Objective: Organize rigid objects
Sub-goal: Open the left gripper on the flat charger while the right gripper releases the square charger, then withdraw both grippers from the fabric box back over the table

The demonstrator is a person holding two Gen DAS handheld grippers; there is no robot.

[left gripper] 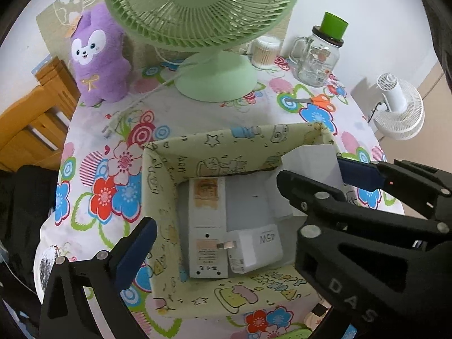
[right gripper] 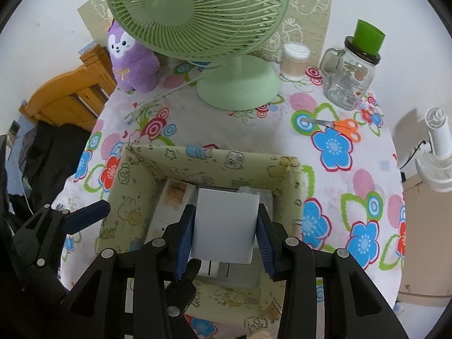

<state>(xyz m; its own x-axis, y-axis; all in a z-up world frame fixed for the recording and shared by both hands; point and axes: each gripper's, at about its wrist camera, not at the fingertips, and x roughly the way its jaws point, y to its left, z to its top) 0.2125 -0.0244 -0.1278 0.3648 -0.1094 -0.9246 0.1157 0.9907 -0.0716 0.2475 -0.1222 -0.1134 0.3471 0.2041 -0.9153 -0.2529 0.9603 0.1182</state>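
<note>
Patterned fabric box [left gripper: 214,152] at frame centre on the desk, a white charger [left gripper: 255,250] and grey adapter [left gripper: 207,226] laid inside, left gripper [left gripper: 243,203] jaws spread wide around them, right gripper [right gripper: 224,234] jaws clamped on a white block [right gripper: 224,226] held above the box.

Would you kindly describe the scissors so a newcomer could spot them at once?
Start at the big green fan on the floral tablecloth. To the right of its base, in front of the glass jar, lie the scissors: the only thing with bright orange handles.
</note>
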